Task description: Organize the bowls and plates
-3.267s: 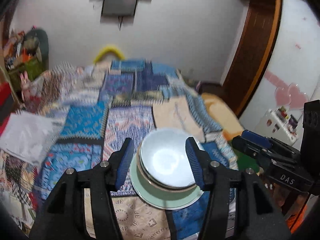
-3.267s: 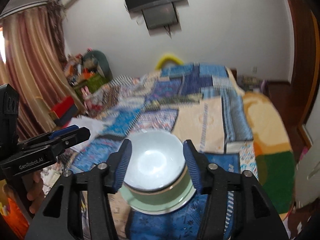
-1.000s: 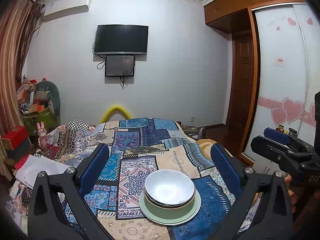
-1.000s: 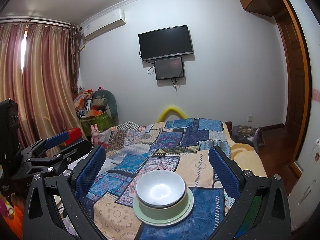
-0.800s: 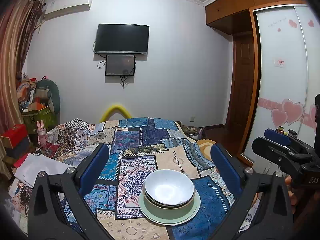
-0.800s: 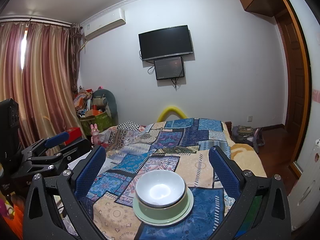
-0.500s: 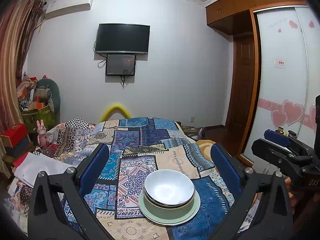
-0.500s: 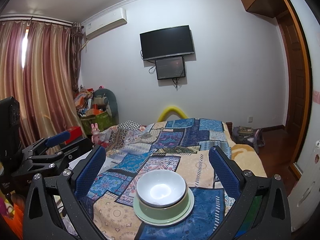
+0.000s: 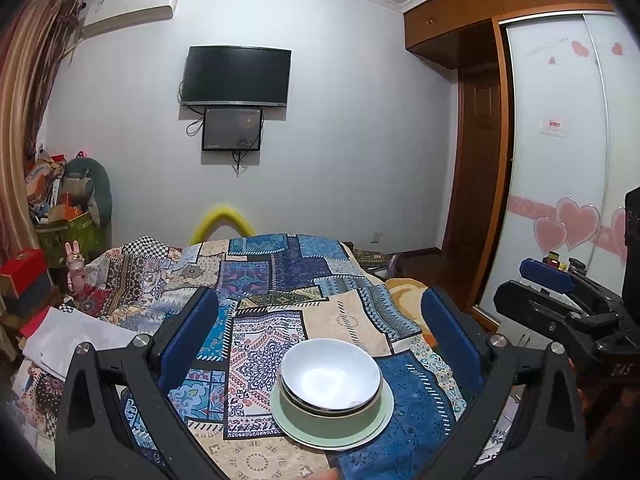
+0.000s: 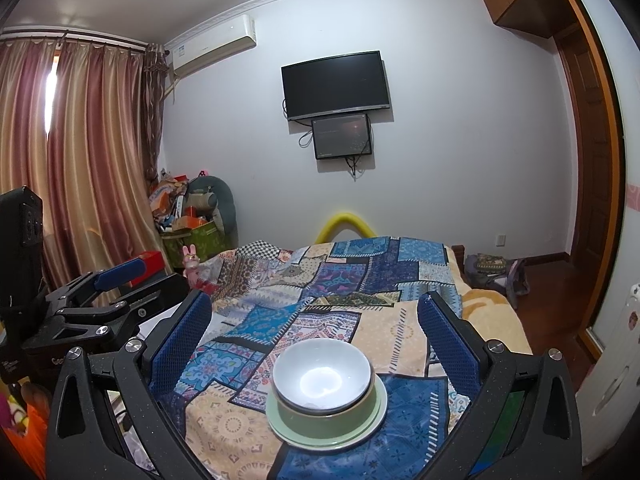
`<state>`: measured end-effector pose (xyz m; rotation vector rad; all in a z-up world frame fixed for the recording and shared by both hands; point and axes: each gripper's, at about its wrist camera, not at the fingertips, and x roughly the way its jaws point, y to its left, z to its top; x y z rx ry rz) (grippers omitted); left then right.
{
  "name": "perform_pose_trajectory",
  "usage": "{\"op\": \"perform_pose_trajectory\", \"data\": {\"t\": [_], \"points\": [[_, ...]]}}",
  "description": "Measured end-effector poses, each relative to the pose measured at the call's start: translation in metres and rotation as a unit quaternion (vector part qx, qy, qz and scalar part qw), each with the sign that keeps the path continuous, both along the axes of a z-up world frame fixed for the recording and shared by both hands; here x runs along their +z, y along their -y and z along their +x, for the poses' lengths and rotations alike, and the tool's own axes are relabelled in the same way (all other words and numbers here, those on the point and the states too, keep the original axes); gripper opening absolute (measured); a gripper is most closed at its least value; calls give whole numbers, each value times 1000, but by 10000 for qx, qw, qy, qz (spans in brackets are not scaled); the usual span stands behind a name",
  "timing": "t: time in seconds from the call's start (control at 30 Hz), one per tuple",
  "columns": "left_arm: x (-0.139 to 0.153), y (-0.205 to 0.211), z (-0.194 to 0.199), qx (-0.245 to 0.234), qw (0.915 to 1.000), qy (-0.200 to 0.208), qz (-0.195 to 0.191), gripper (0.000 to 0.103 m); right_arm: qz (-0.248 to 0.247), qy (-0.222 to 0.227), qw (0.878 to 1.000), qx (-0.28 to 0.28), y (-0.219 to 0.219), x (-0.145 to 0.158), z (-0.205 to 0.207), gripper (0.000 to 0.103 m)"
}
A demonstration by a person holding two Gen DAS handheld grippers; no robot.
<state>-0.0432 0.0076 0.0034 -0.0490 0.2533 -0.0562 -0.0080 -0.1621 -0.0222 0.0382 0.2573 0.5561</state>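
Both claws released, fingers spread wide, nothing between them.

Left claw (image 9: 320, 344): blue pads (image 9: 188, 336) stand far apart on either side of the stack and touch nothing. Right claw (image 10: 316, 340): same, with blue pads (image 10: 450, 340) well clear of the dishes. Each claw shows in the other's camera: right claw at the right edge of the left wrist view, left claw (image 10: 102, 296) at the left edge of the right wrist view, both held off to the side of the bed.

Stack sits on the patchwork bedspread (image 9: 260, 280), near the foot end closest to the cameras:
- pale green plate (image 9: 384, 414) at the bottom, flat on the cloth
- green bowl (image 10: 332, 420) on the plate, roughly centred
- white bowl (image 9: 330, 372) nested inside the green bowl, upright, rim standing above it; a dark rim line shows between the two, can't tell if that's a third bowl

All upright, no visible tilt. Stack rests partly on a dark blue patch, partly on a beige one.

Background: TV (image 10: 336, 84) on the far wall with a smaller screen (image 10: 342, 136) just under it, air conditioner (image 10: 212, 44) upper left, curtains (image 10: 80, 152) on the left, a wardrobe with heart stickers (image 9: 568, 200) on the right, a yellow arch (image 9: 222, 222) behind the bed, and a pile of clutter (image 10: 192, 208) in the corner.
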Motion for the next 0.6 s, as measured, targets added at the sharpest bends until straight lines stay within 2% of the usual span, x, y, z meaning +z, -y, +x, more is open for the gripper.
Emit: {"op": "perform_pose_trajectory", "data": {"t": [0.27,0.6], "points": [[1,3,-5,33,10000,82,36,103,-3,-9,10000,6,0,0,1,103],[-1,2,-2,1,10000,-16,-15,103,-51,-52,10000,46,-2,-2,4,103]]}}
